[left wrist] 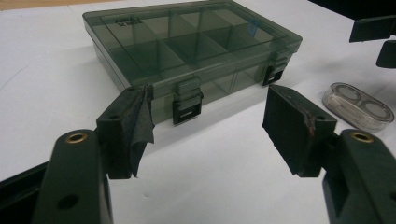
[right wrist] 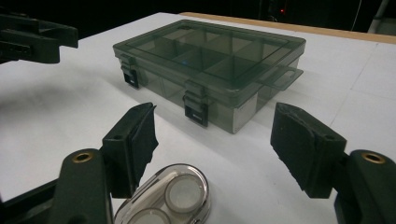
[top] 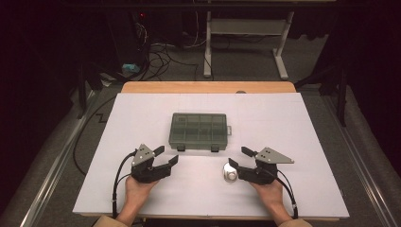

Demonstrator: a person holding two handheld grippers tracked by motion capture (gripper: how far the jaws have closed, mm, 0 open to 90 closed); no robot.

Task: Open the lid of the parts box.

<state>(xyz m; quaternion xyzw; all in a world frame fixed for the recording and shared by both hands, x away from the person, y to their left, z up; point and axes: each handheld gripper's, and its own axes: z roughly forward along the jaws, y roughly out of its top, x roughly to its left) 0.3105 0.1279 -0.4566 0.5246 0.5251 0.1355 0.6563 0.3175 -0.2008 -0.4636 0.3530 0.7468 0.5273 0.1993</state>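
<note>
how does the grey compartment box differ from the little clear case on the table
The compartment box is large, rectangular and smoky grey, with two front latches; the clear case is small, oval and colourless, showing two round wells. The box sits mid-table; the case lies near the right tongs. Both are see-through and closed.
</note>
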